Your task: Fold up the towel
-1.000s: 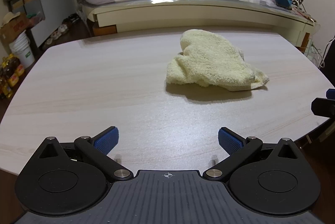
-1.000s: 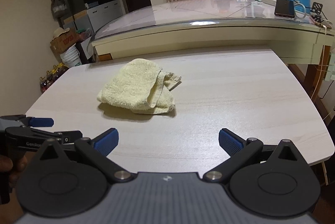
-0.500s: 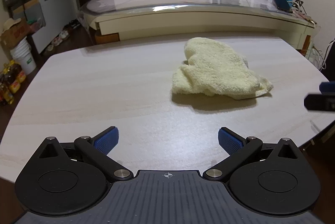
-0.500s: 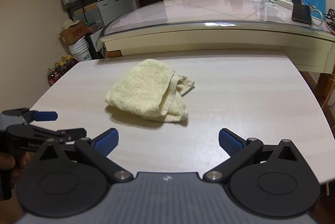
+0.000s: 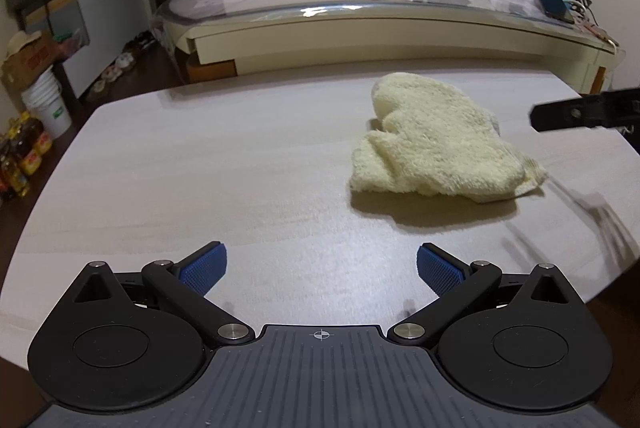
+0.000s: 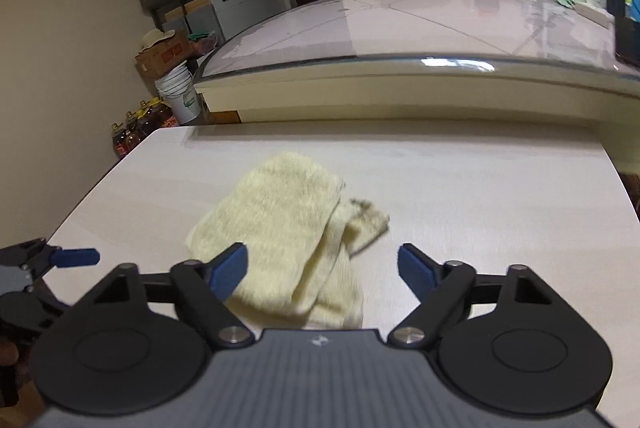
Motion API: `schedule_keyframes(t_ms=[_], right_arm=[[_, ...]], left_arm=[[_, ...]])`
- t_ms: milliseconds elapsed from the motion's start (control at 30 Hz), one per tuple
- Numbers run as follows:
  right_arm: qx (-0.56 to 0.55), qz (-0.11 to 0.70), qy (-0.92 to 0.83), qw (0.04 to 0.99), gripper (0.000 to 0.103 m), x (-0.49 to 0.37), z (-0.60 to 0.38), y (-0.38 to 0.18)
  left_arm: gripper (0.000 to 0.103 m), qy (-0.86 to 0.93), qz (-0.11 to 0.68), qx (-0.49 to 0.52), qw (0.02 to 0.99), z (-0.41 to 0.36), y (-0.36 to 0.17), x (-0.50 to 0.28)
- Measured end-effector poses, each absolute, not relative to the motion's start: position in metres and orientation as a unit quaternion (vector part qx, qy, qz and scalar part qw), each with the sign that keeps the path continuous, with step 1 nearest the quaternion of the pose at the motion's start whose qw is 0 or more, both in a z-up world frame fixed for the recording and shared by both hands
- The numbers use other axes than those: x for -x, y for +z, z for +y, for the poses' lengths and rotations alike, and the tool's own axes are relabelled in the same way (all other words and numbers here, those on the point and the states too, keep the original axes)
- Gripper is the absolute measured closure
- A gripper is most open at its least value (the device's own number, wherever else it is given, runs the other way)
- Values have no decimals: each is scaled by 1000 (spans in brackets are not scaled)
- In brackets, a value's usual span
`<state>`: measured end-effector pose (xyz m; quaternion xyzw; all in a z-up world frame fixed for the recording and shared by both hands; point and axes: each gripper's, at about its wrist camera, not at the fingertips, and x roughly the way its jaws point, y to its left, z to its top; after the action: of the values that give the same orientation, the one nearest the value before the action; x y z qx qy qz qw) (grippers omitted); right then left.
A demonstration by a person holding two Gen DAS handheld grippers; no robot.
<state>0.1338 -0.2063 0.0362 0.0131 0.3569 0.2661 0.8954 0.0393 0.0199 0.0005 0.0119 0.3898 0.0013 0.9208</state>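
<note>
Right claw (image 6: 320, 268) gapes wide and empty over the towel (image 6: 288, 240), pale yellow, rumpled, loosely doubled; left claw (image 5: 320, 266) likewise.

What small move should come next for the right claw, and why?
Probably lower the right claw onto the near edge of the towel and close. Its jaws stand open right over the crumpled, unfolded towel on the table, holding nothing, while the left claw, also open, is farther from the towel.
</note>
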Motion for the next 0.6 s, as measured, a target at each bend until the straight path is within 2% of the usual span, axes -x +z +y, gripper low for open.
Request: schedule_keyframes(t_ms=[67, 267, 467, 533, 600], right_arm=[[-14, 365, 276, 889, 45, -149, -203, 35], [-27, 385, 296, 874, 53, -184, -195, 25], [-47, 401, 309, 861, 66, -210, -191, 13], [-41, 399, 317, 860, 72, -208, -189, 13], [-19, 385, 328, 863, 86, -197, -184, 17]], left_arm=[[0, 0, 389, -13, 921, 19, 2, -43], [0, -4, 391, -15, 920, 18, 5, -55], [0, 3, 400, -14, 916, 22, 3, -67], [0, 4, 403, -13, 915, 23, 1, -70], [0, 5, 406, -13, 914, 24, -1, -73]])
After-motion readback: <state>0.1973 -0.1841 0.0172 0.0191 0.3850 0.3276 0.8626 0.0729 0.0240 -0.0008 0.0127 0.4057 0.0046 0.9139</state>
